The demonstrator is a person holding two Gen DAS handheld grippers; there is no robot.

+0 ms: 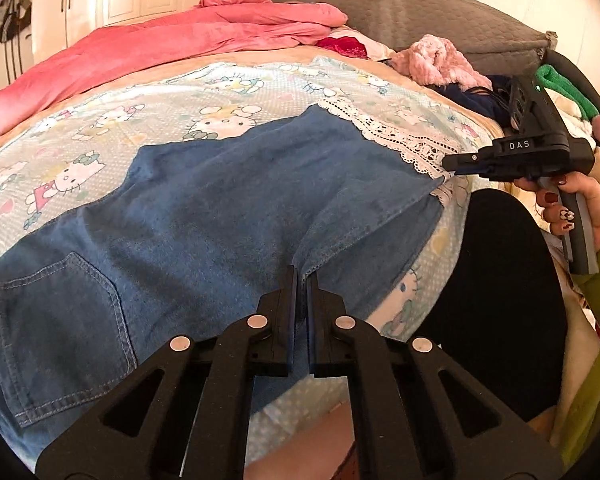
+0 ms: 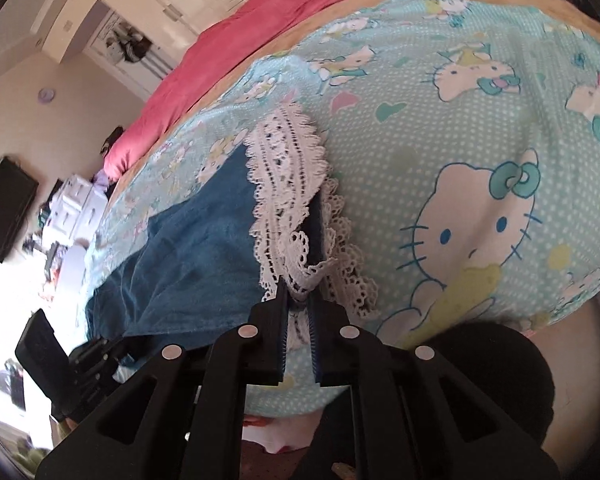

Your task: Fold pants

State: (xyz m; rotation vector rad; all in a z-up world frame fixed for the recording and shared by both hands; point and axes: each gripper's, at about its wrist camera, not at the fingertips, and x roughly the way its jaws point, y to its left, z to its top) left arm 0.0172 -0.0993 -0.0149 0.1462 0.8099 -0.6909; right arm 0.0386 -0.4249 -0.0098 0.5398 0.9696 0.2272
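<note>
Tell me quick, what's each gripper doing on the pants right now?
Left gripper: shut on the denim pants at the near edge.
Right gripper: shut on the lace hem of the pants leg.

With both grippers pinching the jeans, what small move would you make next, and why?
Probably carry the right gripper, shut on the lace hem, toward the waist end by the back pocket, while the left gripper holds the jeans; they lie flat lengthwise on the bedsheet.
</note>
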